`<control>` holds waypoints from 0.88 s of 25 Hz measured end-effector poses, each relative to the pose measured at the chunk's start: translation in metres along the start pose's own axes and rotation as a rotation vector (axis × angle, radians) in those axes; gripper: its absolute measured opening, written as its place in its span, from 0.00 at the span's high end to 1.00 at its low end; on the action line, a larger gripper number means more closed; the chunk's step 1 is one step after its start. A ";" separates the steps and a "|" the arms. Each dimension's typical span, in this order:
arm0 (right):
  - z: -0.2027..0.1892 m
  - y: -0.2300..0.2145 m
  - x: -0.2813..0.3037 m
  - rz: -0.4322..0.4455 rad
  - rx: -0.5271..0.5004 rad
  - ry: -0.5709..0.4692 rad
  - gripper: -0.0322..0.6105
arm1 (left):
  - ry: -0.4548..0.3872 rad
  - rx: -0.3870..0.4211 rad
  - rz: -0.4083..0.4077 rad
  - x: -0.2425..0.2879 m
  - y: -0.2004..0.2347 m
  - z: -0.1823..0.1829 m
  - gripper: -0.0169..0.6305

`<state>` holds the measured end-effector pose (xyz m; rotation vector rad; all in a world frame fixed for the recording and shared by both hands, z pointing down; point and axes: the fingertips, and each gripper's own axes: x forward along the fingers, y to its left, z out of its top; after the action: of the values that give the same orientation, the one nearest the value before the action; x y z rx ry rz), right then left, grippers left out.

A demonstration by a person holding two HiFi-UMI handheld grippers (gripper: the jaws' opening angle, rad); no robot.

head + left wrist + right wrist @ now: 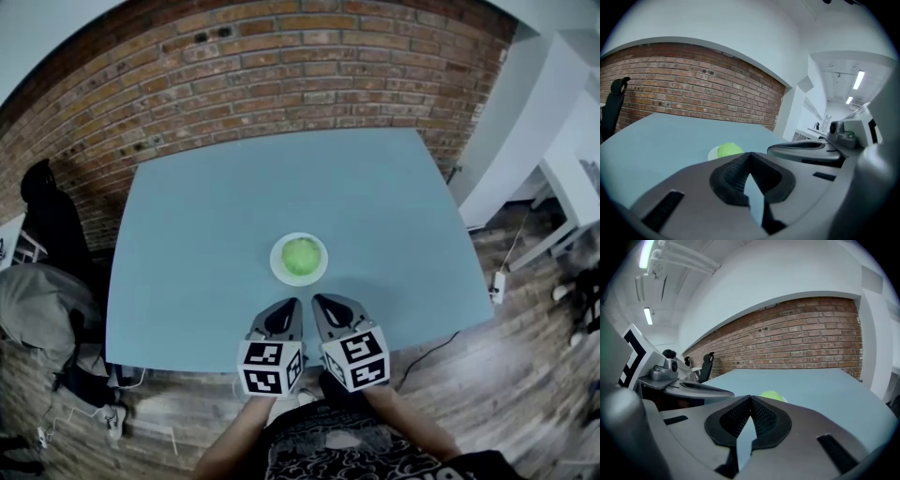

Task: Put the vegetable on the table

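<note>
- Round green vegetable (301,255) resting on a small white plate (277,265); plate near the middle of the blue-grey table (206,216), a little toward the near edge; touched by neither gripper.
- Left gripper (295,302) low over the near part of the table, just short of the plate; jaws pressed together at the tips, with only a thin sliver of gap lower down between the black ribbed pads (732,176); nothing pinched.
- Right gripper (317,298) just beside the left one, the two angled slightly toward each other (a shallow V in the head view); jaws likewise closed tip to tip; nothing held.
- Along the left gripper's jaws: vegetable (729,150) and a bit of plate rim (713,153) peeking over the closed tips, slightly left of them and apart from them; right gripper lying flat just to the right.
- Along the right gripper's jaws: top of the vegetable (771,395) showing just above and right of the closed tips; open table surface (825,390) beyond; left gripper alongside at the left.
- Marker cubes (270,366) side by side at the table's near edge; the person's forearms (234,441) below them.
- Brick wall (281,66) behind the far edge of the table; black chair (47,216) at the left; white furniture (534,122) at the right; wooden floor (525,309) around, with a power strip (497,284) by the table's right side and a dark cable (431,352) trailing from under the near right corner.
</note>
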<state>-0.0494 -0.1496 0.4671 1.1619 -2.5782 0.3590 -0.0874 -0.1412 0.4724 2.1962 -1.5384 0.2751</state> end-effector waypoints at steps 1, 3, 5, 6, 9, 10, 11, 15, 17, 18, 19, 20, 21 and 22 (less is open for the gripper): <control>0.000 0.000 -0.002 -0.001 0.001 -0.001 0.94 | -0.001 -0.002 -0.002 -0.002 -0.001 0.000 0.97; 0.000 0.001 -0.006 -0.003 0.002 -0.005 0.94 | -0.003 -0.004 -0.007 -0.005 -0.004 0.000 0.97; 0.000 0.003 -0.008 -0.005 0.001 -0.009 0.94 | -0.004 -0.005 -0.010 -0.007 -0.006 0.000 0.97; 0.000 0.004 -0.009 -0.005 0.001 -0.009 0.94 | -0.003 -0.006 -0.011 -0.008 -0.006 -0.001 0.97; -0.002 0.008 -0.010 -0.001 -0.001 -0.008 0.94 | -0.003 -0.008 -0.012 -0.011 -0.006 -0.002 0.97; -0.003 0.009 -0.010 0.000 -0.002 -0.008 0.94 | -0.002 -0.008 -0.012 -0.012 -0.005 -0.003 0.97; -0.003 0.010 -0.011 0.001 -0.003 -0.008 0.94 | -0.001 -0.008 -0.012 -0.013 -0.006 -0.004 0.97; -0.004 0.011 -0.012 0.001 -0.006 -0.007 0.94 | 0.000 -0.007 -0.015 -0.013 -0.007 -0.005 0.97; -0.005 0.011 -0.013 0.002 -0.006 -0.008 0.94 | -0.001 -0.006 -0.015 -0.013 -0.007 -0.005 0.97; -0.004 0.011 -0.013 0.003 -0.005 -0.008 0.94 | 0.000 -0.006 -0.015 -0.013 -0.008 -0.005 0.97; -0.004 0.011 -0.013 0.003 -0.005 -0.008 0.94 | 0.000 -0.006 -0.014 -0.013 -0.008 -0.005 0.97; -0.004 0.011 -0.013 0.002 -0.005 -0.008 0.94 | 0.002 -0.006 -0.014 -0.013 -0.008 -0.005 0.97; -0.004 0.011 -0.013 0.002 -0.005 -0.008 0.94 | 0.003 -0.005 -0.014 -0.013 -0.008 -0.006 0.97; -0.004 0.011 -0.014 0.001 -0.005 -0.008 0.94 | 0.006 -0.005 -0.014 -0.013 -0.008 -0.006 0.97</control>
<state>-0.0485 -0.1319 0.4646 1.1622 -2.5854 0.3490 -0.0844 -0.1253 0.4712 2.1993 -1.5185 0.2724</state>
